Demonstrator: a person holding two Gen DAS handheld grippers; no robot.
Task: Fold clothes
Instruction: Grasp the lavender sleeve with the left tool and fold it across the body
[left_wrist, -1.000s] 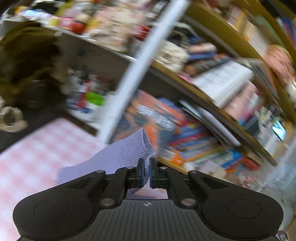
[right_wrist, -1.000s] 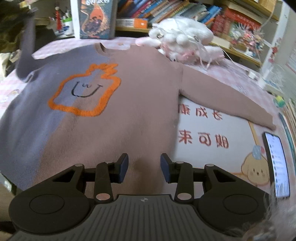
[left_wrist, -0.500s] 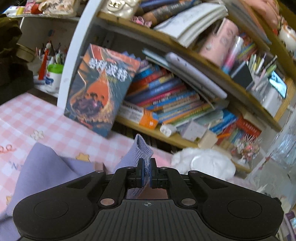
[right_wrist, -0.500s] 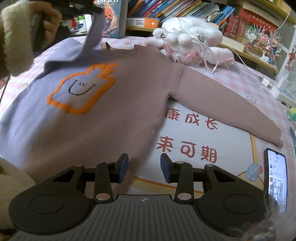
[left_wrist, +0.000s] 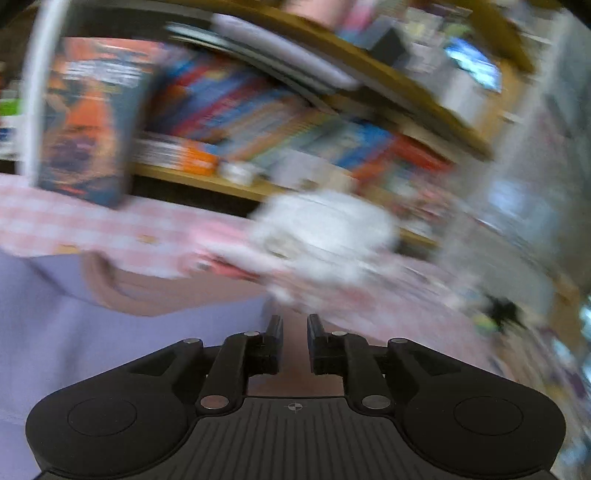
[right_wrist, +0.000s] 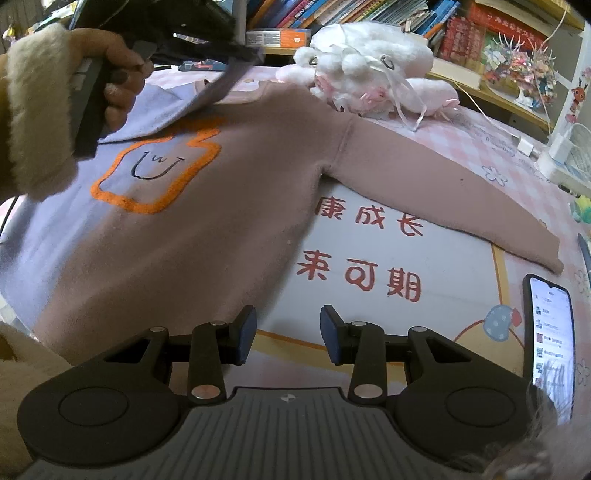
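A sweater (right_wrist: 229, 177), mauve with a lilac left side and an orange-outlined smiley, lies flat on the table. Its lilac sleeve (right_wrist: 159, 110) is drawn in over the chest, under a person's hand (right_wrist: 110, 66) that holds my left gripper. In the blurred left wrist view my left gripper (left_wrist: 294, 328) hangs over the sweater (left_wrist: 184, 291) near the collar. Its jaws are opening and no cloth shows between them. My right gripper (right_wrist: 288, 325) stands open and empty over the printed mat (right_wrist: 369, 258), beside the sweater's lower right edge. The mauve right sleeve (right_wrist: 443, 195) lies stretched out.
A white plush toy (right_wrist: 369, 62) lies just beyond the collar. A lit phone (right_wrist: 552, 332) rests at the right on the mat. Bookshelves (left_wrist: 258, 122) full of books line the back. A white basket (right_wrist: 569, 158) and a cable are at the far right.
My left gripper carried the lilac sleeve cuff across over the sweater's chest, sank, and its jaws parted, letting the cuff go. My right gripper drifted slightly to the right and stayed open.
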